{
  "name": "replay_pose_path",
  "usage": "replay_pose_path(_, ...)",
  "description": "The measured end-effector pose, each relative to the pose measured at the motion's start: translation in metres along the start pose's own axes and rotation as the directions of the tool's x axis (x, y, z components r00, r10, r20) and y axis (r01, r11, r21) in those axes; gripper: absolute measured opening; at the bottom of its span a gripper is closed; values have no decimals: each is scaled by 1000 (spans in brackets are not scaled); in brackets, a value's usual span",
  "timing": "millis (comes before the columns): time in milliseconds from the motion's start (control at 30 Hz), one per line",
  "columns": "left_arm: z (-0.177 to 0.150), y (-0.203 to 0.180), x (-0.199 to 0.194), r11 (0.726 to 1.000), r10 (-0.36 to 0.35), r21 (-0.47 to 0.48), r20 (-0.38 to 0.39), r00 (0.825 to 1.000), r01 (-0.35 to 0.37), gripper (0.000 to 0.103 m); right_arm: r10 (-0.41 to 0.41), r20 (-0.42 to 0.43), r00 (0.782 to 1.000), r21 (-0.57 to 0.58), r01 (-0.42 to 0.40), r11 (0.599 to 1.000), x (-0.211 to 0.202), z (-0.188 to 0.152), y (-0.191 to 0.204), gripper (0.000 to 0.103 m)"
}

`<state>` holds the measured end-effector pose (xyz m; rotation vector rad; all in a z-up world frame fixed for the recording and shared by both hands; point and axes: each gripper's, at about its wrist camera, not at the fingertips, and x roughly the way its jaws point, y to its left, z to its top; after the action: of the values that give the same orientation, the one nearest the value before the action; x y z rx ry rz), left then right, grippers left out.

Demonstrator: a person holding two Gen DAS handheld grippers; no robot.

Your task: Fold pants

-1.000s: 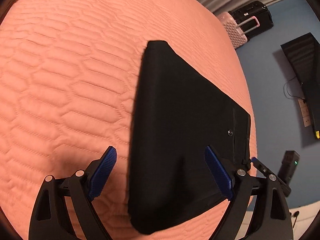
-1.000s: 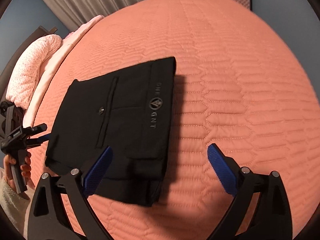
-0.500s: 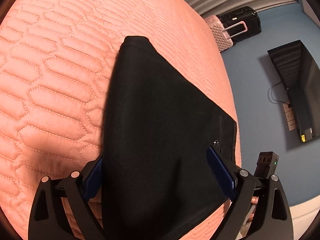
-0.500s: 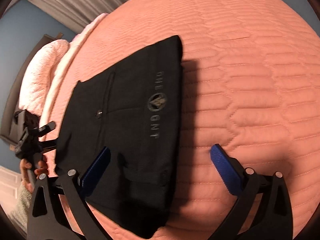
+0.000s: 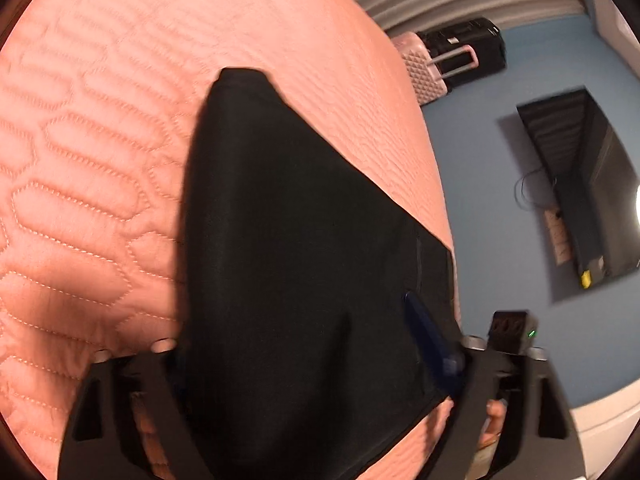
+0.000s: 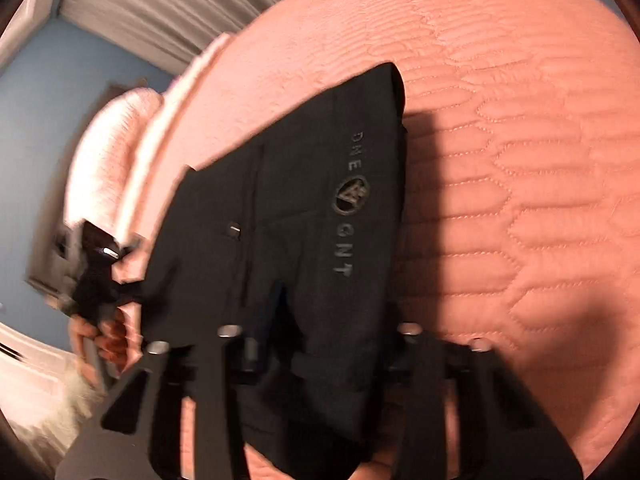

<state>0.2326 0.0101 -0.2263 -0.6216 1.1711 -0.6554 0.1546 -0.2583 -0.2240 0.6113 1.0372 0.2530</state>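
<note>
Folded black pants (image 5: 300, 220) lie on the salmon quilted bedspread (image 5: 100, 160). In the left wrist view my left gripper (image 5: 300, 352) is closing over their near end. Its left pad is hidden by the cloth, and its right blue pad (image 5: 428, 344) presses into the fabric. In the right wrist view the pants (image 6: 300, 208) show a grey logo and a pocket. My right gripper (image 6: 324, 320) is closing on their near corner, with bunched cloth pinched between its fingers. The left gripper (image 6: 96, 276) and the hand holding it sit at the pants' left edge.
A pink suitcase (image 5: 424, 68) and a black suitcase (image 5: 468, 48) stand past the foot of the bed, with a wall TV (image 5: 580, 184) on the blue wall. A pale pillow (image 6: 108, 152) and grey curtain (image 6: 160, 8) lie beyond the pants. The bed edge runs close by the pants.
Both grippers dropped onto the pants and their wide-open jaws closed in on the cloth, the right far more than the left. The fabric now bunches between the fingers.
</note>
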Motion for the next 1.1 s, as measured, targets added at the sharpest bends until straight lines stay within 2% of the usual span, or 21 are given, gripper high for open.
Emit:
replay_pose_path(33, -1, -4, -1, 1000, 8, 14, 5, 1000, -8, 60, -20, 7, 1000, -33, 20, 999, -3, 0, 6, 26)
replay_pose_path(100, -2, -10, -6, 999, 39, 20, 29, 999, -39, 39, -49, 27, 998, -67, 51, 996, -7, 1, 21, 25)
replay_pose_path(133, -2, -11, -10, 998, 57, 21, 40, 998, -58, 15, -55, 33, 998, -75, 57, 996, -9, 2, 24, 24)
replay_pose_path(167, -1, -12, -16, 999, 50, 14, 58, 997, -50, 12, -58, 47, 997, -90, 62, 994, -12, 3, 31, 24)
replay_pose_path(233, 2, -16, -23, 999, 36, 10, 69, 997, -37, 12, -58, 67, 996, -112, 66, 992, -20, 5, 39, 22)
replay_pose_path(333, 8, -43, -29, 993, 65, 93, 96, 993, -74, 11, -76, 122, 990, -178, 98, 979, -34, 18, 60, 21)
replay_pose_path(433, 24, -67, -38, 987, 41, 149, 129, 991, -60, 11, -71, 174, 982, -235, 112, 965, -45, 40, 77, 21)
replay_pose_path(600, 81, -100, -47, 972, 35, 218, 214, 976, -82, 11, -58, 260, 964, -282, 133, 950, -46, 101, 85, 20)
replay_pose_path(700, 120, -106, -36, 968, 62, 222, 242, 968, -117, 12, -67, 284, 956, -267, 146, 952, -19, 144, 79, 20)
replay_pose_path(833, 157, -101, 5, 941, 185, 231, 260, 948, -247, 13, -119, 256, 959, -219, 178, 959, 39, 180, 64, 21)
replay_pose_path(900, 169, -84, 36, 919, 278, 213, 244, 929, -331, 15, -183, 185, 965, -177, 216, 960, 79, 190, 44, 22)
replay_pose_path(933, 169, -73, 47, 899, 343, 195, 249, 906, -393, 22, -260, 157, 953, -143, 283, 949, 94, 192, 29, 32)
replay_pose_path(967, 171, -59, 57, 868, 425, 164, 239, 873, -468, 40, -255, 142, 957, -122, 272, 954, 98, 189, 18, 40)
replay_pose_path(1000, 171, -47, 63, 865, 452, 131, 213, 866, -483, 45, -210, 146, 967, -93, 225, 970, 93, 187, 6, 51)
replay_pose_path(1033, 169, -35, 61, 880, 439, 100, 203, 875, -464, 57, -200, 156, 967, -72, 213, 974, 83, 183, -3, 59)
replay_pose_path(1067, 163, -22, 51, 889, 432, 56, 223, 874, -454, 62, -218, 171, 961, -64, 232, 971, 74, 180, -8, 63)
replay_pose_path(1100, 157, -12, 39, 886, 445, 19, 248, 860, -464, 69, -247, 191, 950, -59, 262, 963, 62, 176, -13, 67)
